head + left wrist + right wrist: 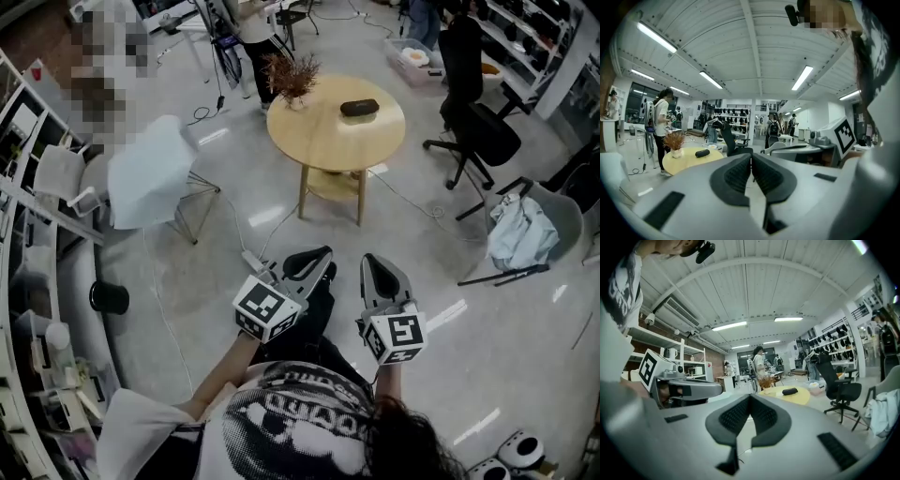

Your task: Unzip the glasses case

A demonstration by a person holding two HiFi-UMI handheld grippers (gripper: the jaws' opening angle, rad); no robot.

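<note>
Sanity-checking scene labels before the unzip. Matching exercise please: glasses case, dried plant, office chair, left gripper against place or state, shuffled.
1 glasses case
2 dried plant
3 office chair
4 left gripper

A on the floor, right of the round table
B shut, empty
C lying near the tabletop's middle
D at the table's far-left edge

Pairs: 1-C, 2-D, 3-A, 4-B

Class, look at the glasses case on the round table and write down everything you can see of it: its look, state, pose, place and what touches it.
The glasses case is a small, dark, oblong thing with rounded ends and a matt surface. It lies flat on the round, pale wooden table, toward the far right of the top and well apart from the dried plant at the left edge. Only the tabletop touches it. It looks closed, but its zip is too small to make out.
</note>
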